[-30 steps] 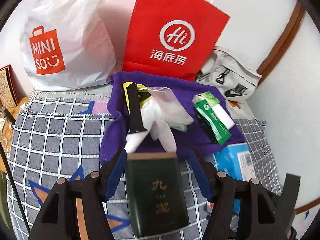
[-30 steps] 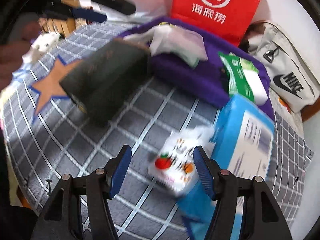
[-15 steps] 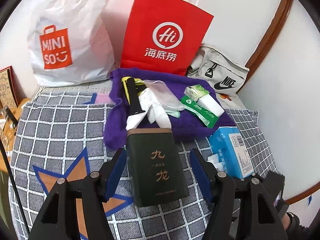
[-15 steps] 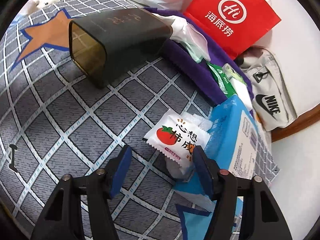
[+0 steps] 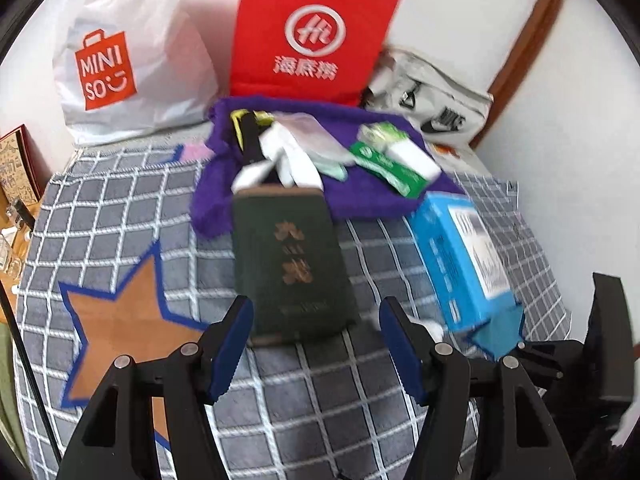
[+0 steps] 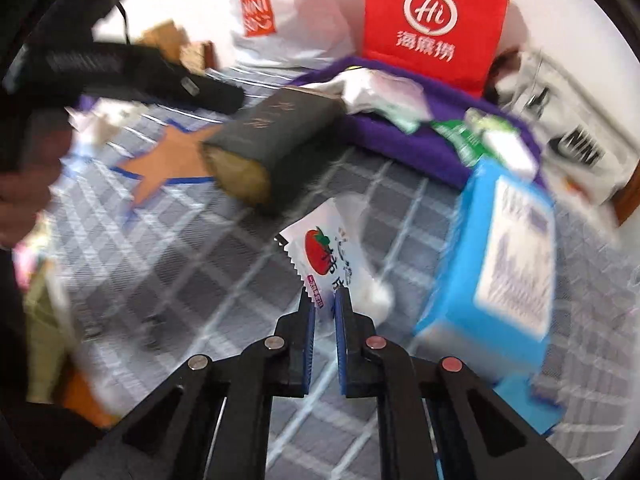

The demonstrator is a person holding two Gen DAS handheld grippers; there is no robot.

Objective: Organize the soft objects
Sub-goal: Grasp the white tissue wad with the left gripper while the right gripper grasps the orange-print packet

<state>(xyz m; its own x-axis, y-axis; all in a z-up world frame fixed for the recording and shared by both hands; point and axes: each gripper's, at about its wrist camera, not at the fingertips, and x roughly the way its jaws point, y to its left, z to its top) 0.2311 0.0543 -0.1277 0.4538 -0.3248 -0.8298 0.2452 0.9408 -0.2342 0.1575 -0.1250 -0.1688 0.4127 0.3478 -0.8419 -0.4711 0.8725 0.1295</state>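
My right gripper (image 6: 325, 298) is shut on the near edge of a white tissue packet (image 6: 326, 250) with a red tomato print and holds it above the grey checked cloth (image 6: 192, 264). My left gripper (image 5: 314, 320) is open and empty, just in front of a dark green box (image 5: 290, 260) lying on its side, seen also in the right wrist view (image 6: 272, 140). A purple towel (image 5: 360, 200) behind it holds a white glove (image 5: 288, 156), a clear bag and a green tissue packet (image 5: 390, 162).
A blue tissue pack (image 5: 460, 256) lies at the right, also in the right wrist view (image 6: 504, 264). A red paper bag (image 5: 312, 36), a white Miniso bag (image 5: 128, 64) and a grey Nike bag (image 5: 436, 104) stand against the back wall.
My right gripper has shut on the tomato tissue packet and lifted it off the cloth. My left gripper has drawn back from the green box, still open.
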